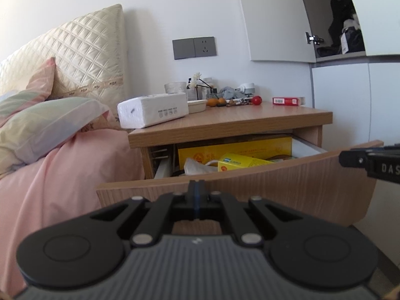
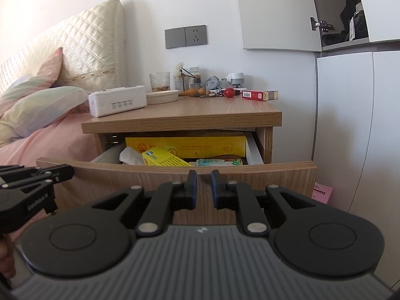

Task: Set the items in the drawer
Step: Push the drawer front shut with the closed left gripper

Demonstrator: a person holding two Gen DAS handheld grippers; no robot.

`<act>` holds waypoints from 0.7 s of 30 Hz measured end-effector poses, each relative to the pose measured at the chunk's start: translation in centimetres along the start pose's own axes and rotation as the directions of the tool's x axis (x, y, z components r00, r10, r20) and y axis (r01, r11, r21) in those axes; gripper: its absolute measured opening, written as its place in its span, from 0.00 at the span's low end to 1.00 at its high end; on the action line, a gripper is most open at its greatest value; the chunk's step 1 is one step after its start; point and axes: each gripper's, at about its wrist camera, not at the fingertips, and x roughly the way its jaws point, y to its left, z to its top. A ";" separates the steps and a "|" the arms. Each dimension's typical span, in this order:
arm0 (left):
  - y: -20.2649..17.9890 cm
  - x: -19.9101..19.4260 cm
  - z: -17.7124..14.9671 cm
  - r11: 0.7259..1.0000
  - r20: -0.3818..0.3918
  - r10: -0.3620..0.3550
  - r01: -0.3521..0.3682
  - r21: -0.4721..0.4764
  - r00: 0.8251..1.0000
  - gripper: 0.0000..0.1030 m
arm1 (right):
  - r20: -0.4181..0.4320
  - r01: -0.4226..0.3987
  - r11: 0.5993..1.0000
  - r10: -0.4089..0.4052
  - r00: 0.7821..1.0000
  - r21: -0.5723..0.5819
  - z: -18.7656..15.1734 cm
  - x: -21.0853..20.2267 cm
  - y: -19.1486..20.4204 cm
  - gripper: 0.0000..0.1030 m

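The wooden nightstand's drawer (image 1: 287,182) (image 2: 175,177) stands pulled open, holding yellow boxes (image 2: 186,145), a white tissue and a green packet. On the nightstand top lie a white tissue pack (image 1: 153,110) (image 2: 117,100), a red box (image 1: 288,100) (image 2: 258,95), a red ball (image 1: 256,99) (image 2: 229,92), a beige dish (image 2: 162,97) and small clutter. My left gripper (image 1: 197,187) is shut and empty in front of the drawer front. My right gripper (image 2: 203,178) is slightly open and empty, just before the drawer's top edge.
A bed with pink sheets (image 1: 50,182) and pillows lies left of the nightstand. White cabinets (image 2: 350,125) stand on the right, one upper door open. A grey wall socket (image 1: 194,47) sits above the nightstand. A pink paper (image 2: 322,192) lies on the floor.
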 end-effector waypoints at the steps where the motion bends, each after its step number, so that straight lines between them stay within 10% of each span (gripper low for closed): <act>1: 0.0 0.4 0.1 1.000 -0.001 0.000 0.000 -0.001 1.000 0.01 | -0.002 0.002 1.000 -0.002 1.000 0.000 0.1 0.4 0.0 0.15; 21: 0.3 7.9 1.5 0.999 -0.031 0.016 -0.015 0.028 0.999 0.01 | 0.025 0.014 0.999 -0.014 1.000 -0.033 1.7 7.4 -0.6 0.16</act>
